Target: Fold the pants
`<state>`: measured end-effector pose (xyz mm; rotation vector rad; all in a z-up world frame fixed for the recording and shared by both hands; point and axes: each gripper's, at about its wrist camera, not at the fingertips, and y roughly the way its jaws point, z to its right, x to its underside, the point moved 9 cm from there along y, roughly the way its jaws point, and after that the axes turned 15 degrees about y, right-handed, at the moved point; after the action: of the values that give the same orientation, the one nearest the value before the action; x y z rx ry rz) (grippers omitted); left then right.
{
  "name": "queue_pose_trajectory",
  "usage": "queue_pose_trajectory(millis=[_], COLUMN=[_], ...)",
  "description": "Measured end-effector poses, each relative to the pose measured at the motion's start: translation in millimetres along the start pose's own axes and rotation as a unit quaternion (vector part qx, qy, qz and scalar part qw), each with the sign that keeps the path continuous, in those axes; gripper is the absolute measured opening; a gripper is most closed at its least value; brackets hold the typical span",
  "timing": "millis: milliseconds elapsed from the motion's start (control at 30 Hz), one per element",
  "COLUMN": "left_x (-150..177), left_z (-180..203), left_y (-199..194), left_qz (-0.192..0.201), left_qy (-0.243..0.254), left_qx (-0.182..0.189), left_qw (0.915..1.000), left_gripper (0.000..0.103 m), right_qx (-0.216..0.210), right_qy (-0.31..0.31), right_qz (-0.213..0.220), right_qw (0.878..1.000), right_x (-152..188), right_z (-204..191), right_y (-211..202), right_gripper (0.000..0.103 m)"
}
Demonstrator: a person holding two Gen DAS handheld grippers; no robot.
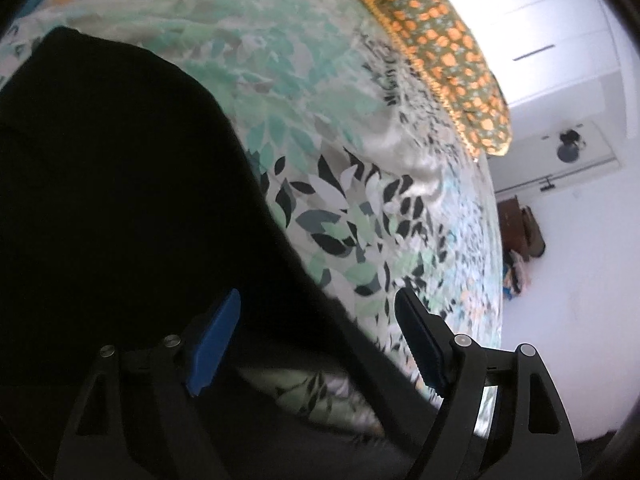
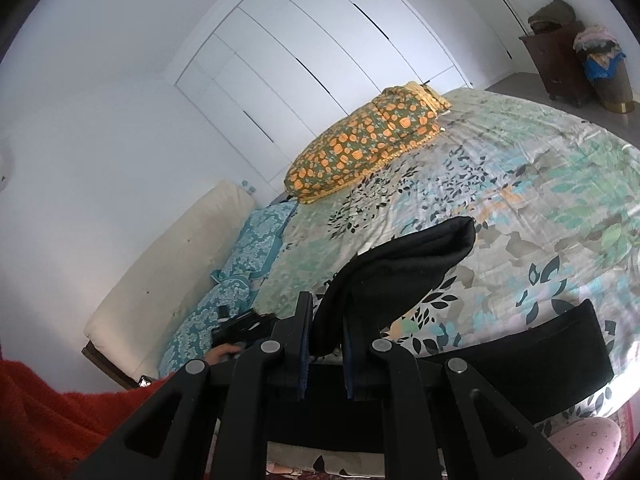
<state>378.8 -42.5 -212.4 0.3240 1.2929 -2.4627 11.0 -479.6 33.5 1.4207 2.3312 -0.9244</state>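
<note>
Black pants (image 2: 404, 276) on the leaf-print bedspread (image 2: 540, 184), one fold lifted off the bed toward the far side, another dark band (image 2: 532, 352) flat along the near edge. Right gripper (image 2: 326, 354) nearly closed, pinching a hanging edge of that lifted cloth between its pads, probably to carry the layer over for the fold. Left gripper (image 1: 316, 338) spread wide with nothing clamped, poised over the pants' right edge where black cloth meets bedspread, likely let go for a fresh hold; orange-patterned pillow (image 2: 360, 148) far off, uninvolved.
</note>
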Motion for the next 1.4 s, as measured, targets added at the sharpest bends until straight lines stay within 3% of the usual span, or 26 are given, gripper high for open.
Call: queue_pose_trajectory(millis=[67, 100, 133, 200, 300, 367, 433, 500, 533, 600, 667, 767, 833, 900, 1167, 1400], left_x=[-6, -7, -7, -9, -24, -35, -29, -1, 24, 97, 152, 204, 208, 207, 236, 237], left_z=[1, 0, -3, -6, 3, 17, 30, 30, 23, -9, -42, -68, -53, -32, -4, 3], left_y=[9, 14, 17, 13, -30, -83, -155, -190, -195, -168, -133, -98, -91, -88, -68, -74], left_qz=[-0.003, -0.010, -0.019, -0.013, 0.053, 0.116, 0.188, 0.210, 0.198, 0.113, 0.044, -0.001, -0.014, -0.025, -0.081, -0.084], left_qy=[-0.003, -0.003, -0.003, -0.001, 0.007, 0.018, 0.055, 0.092, 0.107, 0.106, 0.062, -0.011, 0.017, 0.060, 0.106, 0.115], left_qx=[-0.006, -0.007, -0.014, -0.014, 0.007, 0.029, 0.032, 0.009, -0.014, -0.064, -0.072, -0.060, -0.058, -0.053, -0.039, -0.031], left_qw=[1.0000, 0.9999, 0.9997, 0.9998, 0.9985, 0.9927, 0.9801, 0.9733, 0.9742, 0.9858, 0.9945, 0.9982, 0.9981, 0.9965, 0.9903, 0.9893], left_gripper=[0.061, 0.025, 0.005, 0.003, 0.003, 0.003, 0.003, 0.003, 0.003, 0.004, 0.003, 0.003, 0.003, 0.003, 0.003, 0.003], right_qx=[-0.003, -0.002, 0.002, 0.013, 0.037, 0.039, 0.040, 0.060, 0.084, 0.129, 0.205, 0.291, 0.346, 0.375, 0.411, 0.426], right_qy=[-0.006, -0.010, -0.012, -0.007, 0.004, 0.015, 0.015, 0.013, 0.023, 0.051, 0.071, 0.063, 0.021, -0.004, 0.042, 0.049], right_qz=[0.000, 0.000, -0.001, -0.006, -0.012, -0.019, -0.026, -0.049, -0.063, -0.095, -0.143, -0.210, -0.237, -0.244, -0.215, -0.212], right_qw=[1.000, 1.000, 1.000, 1.000, 0.999, 0.999, 0.999, 0.997, 0.994, 0.986, 0.966, 0.931, 0.908, 0.894, 0.885, 0.878], right_x=[0, 1, 0, -3, -22, -35, -45, -48, -45, -34, -11, 21, 34, 35, 19, 19], right_z=[-2, -1, 2, 12, 43, 56, 64, 82, 100, 136, 185, 233, 252, 266, 308, 313], right_y=[-6, -8, -9, -5, 15, 31, 44, 58, 64, 73, 82, 85, 80, 73, 32, 30], right_gripper=[0.013, 0.013, 0.013, 0.013, 0.013, 0.013, 0.013, 0.013, 0.013, 0.013, 0.013, 0.013, 0.013, 0.013, 0.013, 0.013])
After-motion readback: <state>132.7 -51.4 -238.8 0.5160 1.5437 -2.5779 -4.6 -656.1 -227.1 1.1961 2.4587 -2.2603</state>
